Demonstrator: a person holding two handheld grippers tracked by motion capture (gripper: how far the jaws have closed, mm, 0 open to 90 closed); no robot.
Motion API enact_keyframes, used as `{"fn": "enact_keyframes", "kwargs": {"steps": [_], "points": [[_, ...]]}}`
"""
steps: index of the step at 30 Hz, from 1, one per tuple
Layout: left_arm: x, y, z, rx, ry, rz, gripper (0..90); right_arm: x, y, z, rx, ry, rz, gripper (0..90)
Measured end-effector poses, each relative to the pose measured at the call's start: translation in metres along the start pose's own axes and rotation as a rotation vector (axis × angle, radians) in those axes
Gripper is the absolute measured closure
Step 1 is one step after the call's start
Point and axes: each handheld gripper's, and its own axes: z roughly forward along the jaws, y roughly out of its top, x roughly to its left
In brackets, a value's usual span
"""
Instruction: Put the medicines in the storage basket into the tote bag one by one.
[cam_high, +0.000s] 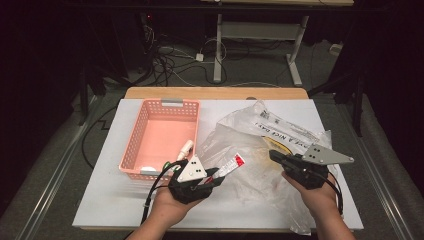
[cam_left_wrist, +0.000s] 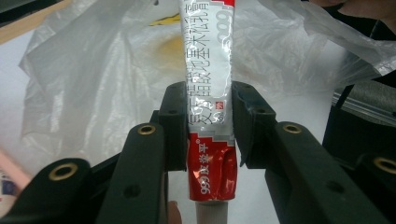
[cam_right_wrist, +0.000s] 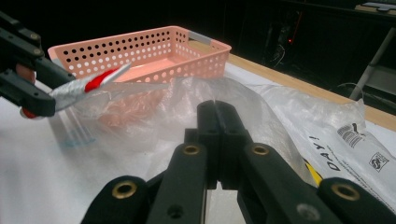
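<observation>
A red-and-white ointment tube juts up and to the right from my left gripper, just right of the pink basket's near corner. In the left gripper view the jaws of the left gripper press on both sides of the tube, with its crimped red end toward the camera. My right gripper lies over the clear plastic bag. Its jaws are closed together, and the bag's film tents up around their tips. The tube also shows at the left of the right gripper view.
The pink perforated basket stands at the left of the white table top. It holds a small white item near its right wall. The crumpled bag spreads over the table's right half. Beyond the far wooden edge are cables and desk legs.
</observation>
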Motion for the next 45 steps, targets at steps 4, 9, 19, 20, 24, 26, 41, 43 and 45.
{"fn": "enact_keyframes", "kwargs": {"steps": [4, 9, 19, 20, 24, 26, 41, 43, 45], "points": [[-0.005, -0.001, 0.008, 0.024, -0.016, 0.014, 66.5, 0.000, 0.000, 0.000, -0.001, 0.001, -0.002, 90.0], [-0.011, -0.003, 0.019, 0.051, -0.018, 0.032, 66.5, 0.002, 0.001, 0.000, -0.003, 0.003, -0.001, 90.0], [-0.018, -0.006, 0.036, 0.078, -0.038, 0.040, 66.5, 0.004, 0.001, 0.000, -0.005, 0.012, -0.006, 90.0], [-0.019, -0.007, 0.038, 0.076, -0.041, 0.036, 66.5, 0.004, 0.001, 0.000, -0.004, 0.011, -0.004, 90.0], [-0.020, -0.006, 0.046, 0.081, -0.043, 0.028, 66.5, 0.006, 0.001, 0.002, -0.002, 0.017, -0.003, 90.0], [-0.022, -0.003, 0.052, 0.078, -0.037, 0.034, 66.5, 0.006, 0.001, 0.002, -0.004, 0.018, -0.003, 90.0], [-0.021, 0.026, 0.098, 0.066, -0.006, 0.021, 66.4, 0.001, 0.001, -0.001, -0.024, 0.014, 0.024, 90.0], [-0.021, 0.029, 0.104, 0.062, -0.003, 0.014, 66.5, 0.000, 0.001, -0.002, -0.026, 0.016, 0.019, 90.0], [-0.020, 0.032, 0.110, 0.062, 0.002, 0.015, 66.4, 0.000, 0.002, -0.002, -0.032, 0.014, 0.019, 90.0]]}}
